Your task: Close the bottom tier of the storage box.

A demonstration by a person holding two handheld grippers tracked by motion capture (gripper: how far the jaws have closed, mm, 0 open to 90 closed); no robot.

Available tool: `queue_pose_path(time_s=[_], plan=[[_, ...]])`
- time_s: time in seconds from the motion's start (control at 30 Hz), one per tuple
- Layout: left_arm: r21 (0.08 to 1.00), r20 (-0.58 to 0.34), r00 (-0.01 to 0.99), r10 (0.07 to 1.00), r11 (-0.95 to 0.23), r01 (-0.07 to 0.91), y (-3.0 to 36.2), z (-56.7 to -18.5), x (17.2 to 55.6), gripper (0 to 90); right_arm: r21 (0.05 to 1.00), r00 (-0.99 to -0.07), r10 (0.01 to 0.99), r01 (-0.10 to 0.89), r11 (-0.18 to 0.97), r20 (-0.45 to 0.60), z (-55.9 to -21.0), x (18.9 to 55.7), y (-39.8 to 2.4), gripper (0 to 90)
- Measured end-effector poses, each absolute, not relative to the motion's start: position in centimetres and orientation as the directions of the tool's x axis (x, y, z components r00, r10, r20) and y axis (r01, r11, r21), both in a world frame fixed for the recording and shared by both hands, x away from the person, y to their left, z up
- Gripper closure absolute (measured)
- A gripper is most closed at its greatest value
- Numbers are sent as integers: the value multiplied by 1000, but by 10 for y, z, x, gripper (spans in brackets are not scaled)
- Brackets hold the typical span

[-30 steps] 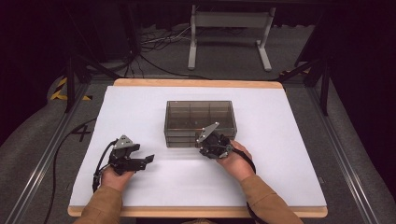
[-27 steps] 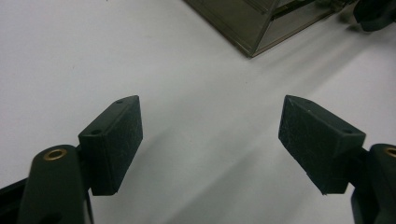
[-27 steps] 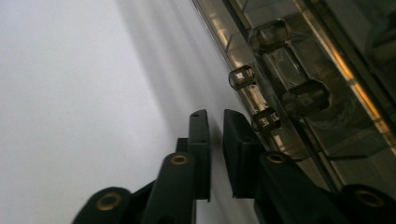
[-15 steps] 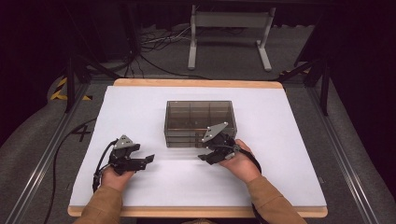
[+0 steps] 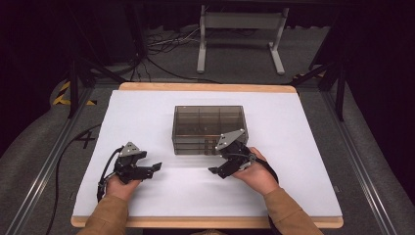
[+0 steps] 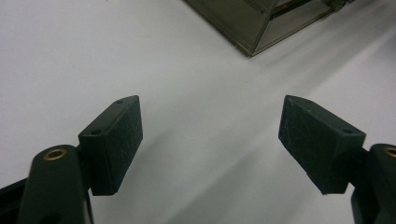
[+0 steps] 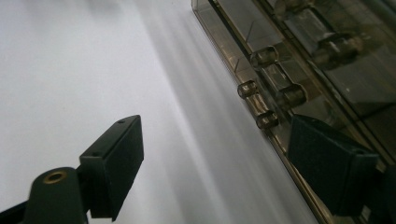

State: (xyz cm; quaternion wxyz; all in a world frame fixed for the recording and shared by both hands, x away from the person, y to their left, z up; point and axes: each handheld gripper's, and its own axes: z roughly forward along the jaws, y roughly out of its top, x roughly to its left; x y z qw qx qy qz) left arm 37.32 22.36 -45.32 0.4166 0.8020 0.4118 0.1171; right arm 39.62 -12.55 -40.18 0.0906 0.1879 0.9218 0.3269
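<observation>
Release at the box's front latch

Right gripper (image 5: 221, 169): jaws just opened wide, nothing between them; drawn back toward 5 o'clock from the smoky plastic box (image 5: 208, 128), which had been at the jaws a second earlier. Latch (image 7: 261, 100) now at 1 o'clock of that gripper, untouched. Box at table (image 5: 147, 112) centre, lid down. Likely latch work finished. Left gripper (image 5: 149, 169): released, empty, parked at 8 o'clock of the box.

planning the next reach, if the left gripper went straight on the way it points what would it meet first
Probably the box. The left gripper is open with nothing between its jaws, and bare white table lies ahead of it. Its own view shows the box's near corner up ahead, slightly right of centre, so depending on depth it might just pass that corner.
</observation>
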Motion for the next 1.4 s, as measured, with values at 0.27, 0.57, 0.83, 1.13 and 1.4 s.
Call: queue_pose_path(time_s=[0.27, 0.57, 0.83, 1.13, 1.4], plan=[[764, -154, 635, 757, -316, 562, 223, -453, 373, 226, 652, -900, 433, 300, 697, -49, -395, 390, -144, 189], [764, -153, 635, 757, -316, 562, 223, -453, 374, 226, 656, -885, 463, 316, 685, -57, -393, 383, -165, 171], [765, -153, 634, 758, -316, 562, 223, -453, 374, 226, 673, -870, 491, 339, 657, -42, -395, 380, -181, 150], [765, -153, 635, 758, -316, 561, 223, -453, 374, 226, 691, -857, 515, 351, 632, -36, -399, 376, -195, 107], [764, -155, 633, 759, -313, 564, 224, -453, 374, 226, 719, -843, 535, 344, 604, -46, -404, 372, -207, 92]])
